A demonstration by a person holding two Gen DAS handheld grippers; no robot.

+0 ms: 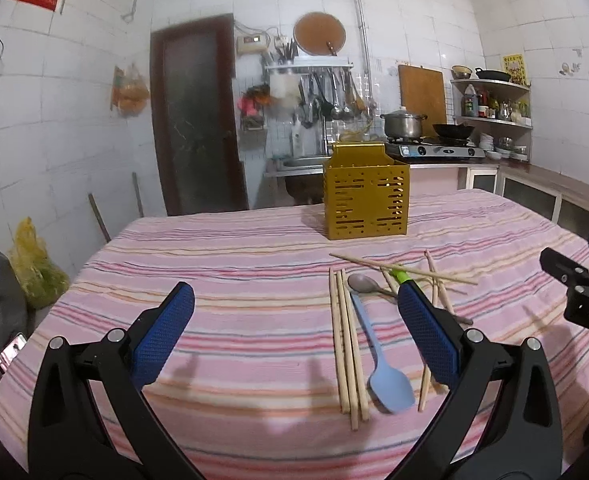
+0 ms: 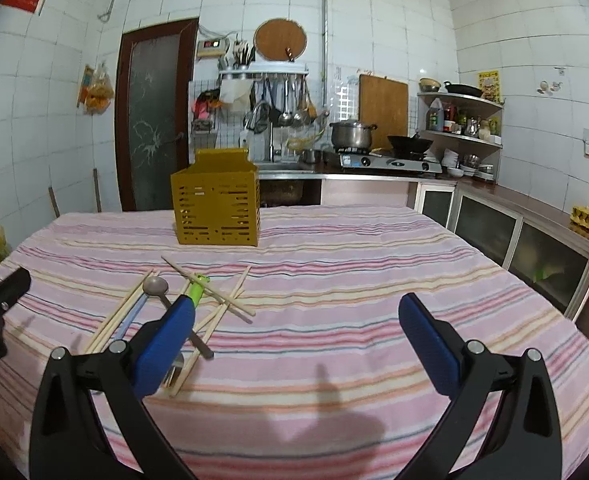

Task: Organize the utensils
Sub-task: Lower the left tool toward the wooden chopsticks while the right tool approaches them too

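- Left gripper (image 1: pixel 294 330) has its fingers spread wide, nothing between them, just striped cloth (image 1: pixel 234 280).
- Right gripper (image 2: pixel 296 340) is spread wide too, also empty.
- Chopsticks (image 1: pixel 346 344) and blue spoon (image 1: pixel 378 364) lie just inside the left gripper's right finger.
- Metal spoon (image 2: pixel 156 286) and green utensil (image 2: pixel 194 288) sit past the right gripper's left fingertip.
- Yellow caddy (image 2: pixel 218 204) stands upright well beyond both sets of fingertips.

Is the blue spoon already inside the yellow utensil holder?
No, the blue spoon lies flat on the striped tablecloth, beside the chopsticks.
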